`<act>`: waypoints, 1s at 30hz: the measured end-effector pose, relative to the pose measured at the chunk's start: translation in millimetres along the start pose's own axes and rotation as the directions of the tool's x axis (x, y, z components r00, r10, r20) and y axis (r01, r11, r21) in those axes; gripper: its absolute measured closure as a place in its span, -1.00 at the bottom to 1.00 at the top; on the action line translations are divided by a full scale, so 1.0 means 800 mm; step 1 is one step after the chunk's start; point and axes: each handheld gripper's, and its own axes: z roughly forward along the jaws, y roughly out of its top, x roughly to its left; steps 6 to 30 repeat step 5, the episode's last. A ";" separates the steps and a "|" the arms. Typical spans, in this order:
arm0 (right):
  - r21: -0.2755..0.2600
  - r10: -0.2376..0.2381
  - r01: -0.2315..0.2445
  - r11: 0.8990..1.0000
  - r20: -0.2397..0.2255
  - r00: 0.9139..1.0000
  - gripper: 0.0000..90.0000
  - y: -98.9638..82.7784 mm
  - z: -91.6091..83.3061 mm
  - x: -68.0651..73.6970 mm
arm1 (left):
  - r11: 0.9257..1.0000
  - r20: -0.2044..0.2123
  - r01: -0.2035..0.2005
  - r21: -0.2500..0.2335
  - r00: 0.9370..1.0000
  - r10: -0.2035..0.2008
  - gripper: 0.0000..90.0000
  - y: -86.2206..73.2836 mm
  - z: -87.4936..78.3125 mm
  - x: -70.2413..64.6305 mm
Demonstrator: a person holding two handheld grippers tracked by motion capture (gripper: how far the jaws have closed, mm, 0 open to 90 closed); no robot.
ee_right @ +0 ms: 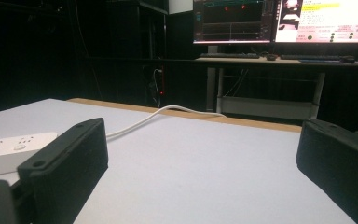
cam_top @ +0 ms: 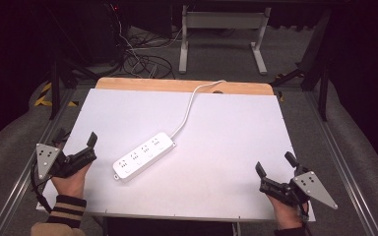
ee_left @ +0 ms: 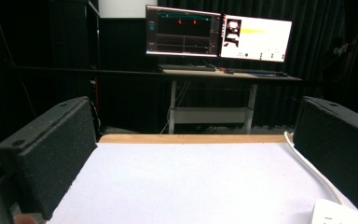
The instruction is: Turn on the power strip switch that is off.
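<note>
A white power strip (cam_top: 143,156) lies slantwise in the middle of the white table (cam_top: 226,132), its white cord (cam_top: 189,105) running to the far edge. My left gripper (cam_top: 76,145) rests at the table's left edge, open and holding nothing; the strip's corner (ee_left: 340,213) and cord (ee_left: 314,172) lie by its right jaw. My right gripper (cam_top: 275,167) sits near the front right corner, open and holding nothing. From there the strip (ee_right: 14,149) is partly hidden behind the left jaw, and the cord (ee_right: 163,114) trails away across the table.
A wooden strip (cam_top: 182,85) borders the table's far edge. Beyond it stand a desk frame (cam_top: 221,37) with monitors (ee_left: 216,37) and tangled floor cables (cam_top: 142,61). Metal rails (cam_top: 344,162) run along both sides of the table.
</note>
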 end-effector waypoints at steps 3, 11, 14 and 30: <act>0.001 0.000 0.000 1.000 -0.002 1.000 -0.95 -0.001 0.001 -0.001 | 1.000 0.004 0.001 0.004 1.000 -0.001 -1.00 -0.001 0.000 0.000; 0.000 0.001 -0.001 1.000 -0.005 1.000 -0.95 0.000 0.002 -0.001 | 1.000 0.006 -0.002 0.005 1.000 0.002 -1.00 -0.001 -0.001 0.000; 0.000 0.001 -0.001 1.000 -0.005 1.000 -0.95 0.000 0.002 -0.001 | 1.000 0.006 -0.002 0.005 1.000 0.002 -1.00 -0.001 -0.001 0.000; 0.000 0.001 -0.001 1.000 -0.005 1.000 -0.95 0.000 0.002 -0.001 | 1.000 0.006 -0.002 0.005 1.000 0.002 -1.00 -0.001 -0.001 0.000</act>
